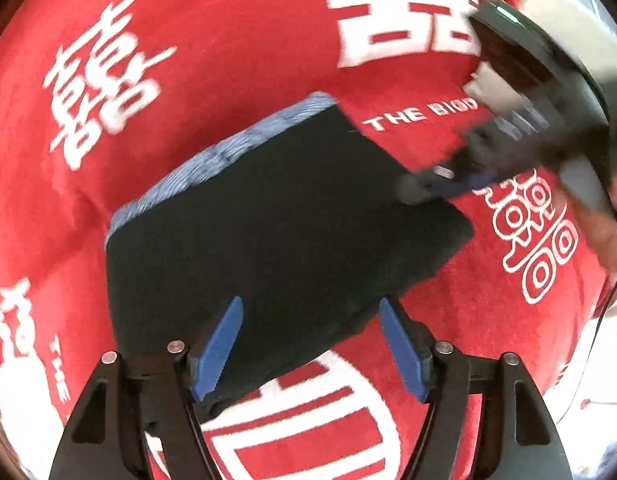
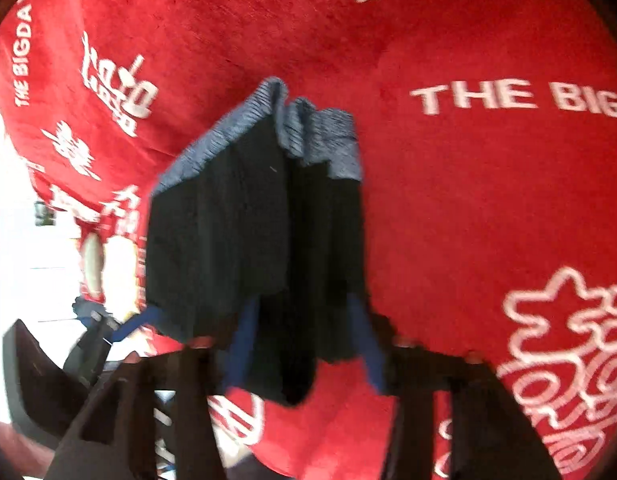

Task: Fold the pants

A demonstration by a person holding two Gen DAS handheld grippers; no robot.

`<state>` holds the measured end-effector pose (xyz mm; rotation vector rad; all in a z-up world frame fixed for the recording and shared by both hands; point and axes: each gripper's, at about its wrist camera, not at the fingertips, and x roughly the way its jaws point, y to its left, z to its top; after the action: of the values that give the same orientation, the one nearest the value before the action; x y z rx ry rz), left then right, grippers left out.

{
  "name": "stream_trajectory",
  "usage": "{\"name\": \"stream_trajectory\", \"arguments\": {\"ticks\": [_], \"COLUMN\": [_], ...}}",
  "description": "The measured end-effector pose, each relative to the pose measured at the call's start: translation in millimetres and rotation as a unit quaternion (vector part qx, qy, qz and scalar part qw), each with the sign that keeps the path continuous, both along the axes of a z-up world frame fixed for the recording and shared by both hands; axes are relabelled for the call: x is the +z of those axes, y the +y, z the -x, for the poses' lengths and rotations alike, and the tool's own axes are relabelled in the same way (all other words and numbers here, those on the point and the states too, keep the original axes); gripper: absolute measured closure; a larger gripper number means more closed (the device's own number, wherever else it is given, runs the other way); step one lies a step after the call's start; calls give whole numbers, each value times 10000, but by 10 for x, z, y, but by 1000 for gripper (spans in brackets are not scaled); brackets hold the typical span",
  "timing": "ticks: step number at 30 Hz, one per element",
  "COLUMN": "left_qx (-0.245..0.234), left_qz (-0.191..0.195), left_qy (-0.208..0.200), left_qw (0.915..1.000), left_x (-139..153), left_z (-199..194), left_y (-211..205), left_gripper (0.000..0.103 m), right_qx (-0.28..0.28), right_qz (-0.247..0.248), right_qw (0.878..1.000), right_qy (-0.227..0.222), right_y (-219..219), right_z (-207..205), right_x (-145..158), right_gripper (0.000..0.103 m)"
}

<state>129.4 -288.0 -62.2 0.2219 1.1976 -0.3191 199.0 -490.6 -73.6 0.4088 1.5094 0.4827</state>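
Observation:
The dark pants (image 1: 276, 216) with a grey-blue ribbed waistband (image 1: 212, 156) lie folded on the red cloth. My left gripper (image 1: 310, 344) is open, its blue fingers apart over the near edge of the pants, holding nothing. My right gripper (image 1: 432, 184) shows at the right edge of the pants in the left wrist view, blurred. In the right wrist view the right gripper (image 2: 304, 340) has its blue fingers apart around the near end of the pants (image 2: 252, 232), whose waistband (image 2: 316, 140) is at the far end. The image is blurred by motion.
A red cloth (image 1: 228, 32) with white characters and "THE BIG DAY" lettering covers the surface (image 2: 468, 200). The cloth's edge and a bright floor (image 2: 12, 240) show at the left of the right wrist view. A hand (image 1: 612, 224) holds the right gripper.

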Motion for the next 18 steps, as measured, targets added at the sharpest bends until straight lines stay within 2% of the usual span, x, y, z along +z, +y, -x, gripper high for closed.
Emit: {"name": "stream_trajectory", "arguments": {"ticks": [2, 4, 8, 11, 18], "left_qx": [305, 668, 1347, 1661, 1956], "left_qz": [166, 316, 499, 556, 801], "left_qy": [181, 318, 549, 592, 810], "left_qw": [9992, 9968, 9881, 9828, 9740], "left_x": [26, 33, -14, -58, -244], "left_z": [-73, -141, -309, -454, -672], "left_y": [197, 424, 869, 1156, 1583], "left_gripper": [31, 31, 31, 31, 31], "right_qx": [3, -24, -37, -35, 1], "right_qz": [269, 521, 917, 877, 662], "right_qw": [9996, 9985, 9955, 9959, 9976], "right_qy": [-97, -148, -225, -219, -206], "right_y": [-7, -20, -15, 25, 107], "right_z": [63, 133, 235, 244, 72], "right_x": [54, 104, 177, 188, 93], "right_gripper": [27, 22, 22, 22, 22]}}
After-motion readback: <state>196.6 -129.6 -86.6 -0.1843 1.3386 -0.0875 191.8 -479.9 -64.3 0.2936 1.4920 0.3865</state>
